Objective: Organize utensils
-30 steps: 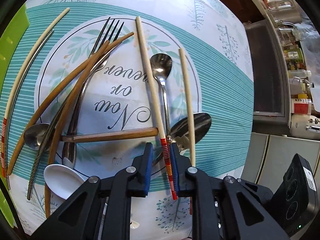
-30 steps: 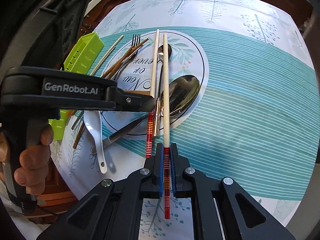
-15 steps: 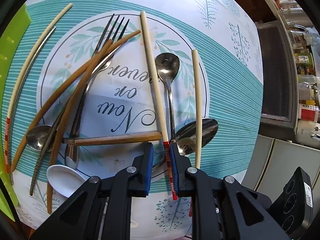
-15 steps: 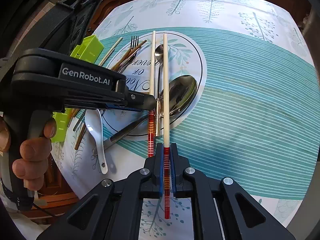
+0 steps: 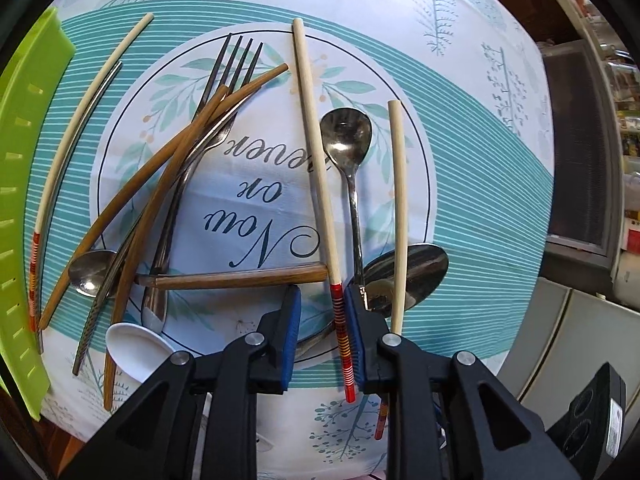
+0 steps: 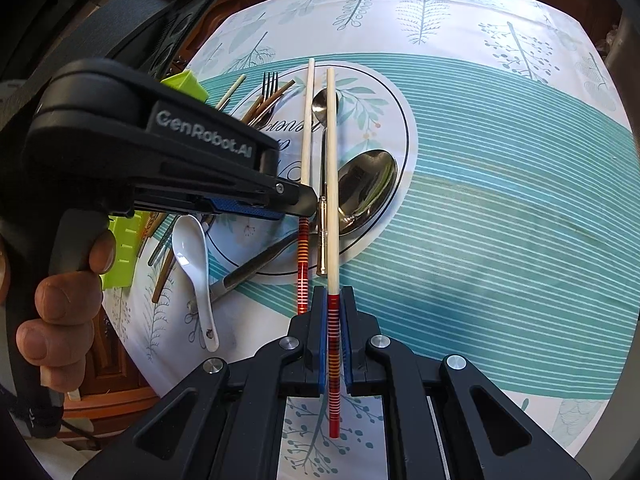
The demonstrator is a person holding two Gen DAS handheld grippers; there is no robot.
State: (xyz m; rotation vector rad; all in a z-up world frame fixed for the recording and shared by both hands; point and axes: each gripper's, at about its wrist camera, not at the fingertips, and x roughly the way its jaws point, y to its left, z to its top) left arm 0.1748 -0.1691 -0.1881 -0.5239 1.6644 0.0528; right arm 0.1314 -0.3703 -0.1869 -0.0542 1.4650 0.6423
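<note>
Right gripper (image 6: 329, 320) clamped on its chopstick (image 6: 331, 184) — left gripper (image 5: 320, 320) jaws apart around the mate (image 5: 316, 160) on the tablecloth (image 5: 480, 200); close squarely on the red band, lift level.

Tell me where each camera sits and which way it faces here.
Left wrist: rides the left tool, looking down its open fingers at utensils on the tablecloth; a red-ended chopstick lies between them.
Right wrist: rides the right tool, shut on a second chopstick, facing the same cloth; the left tool and the hand holding it show.
Shared: both chopsticks, small spoon, large spoon, fork, white spoon, green tray.
</note>
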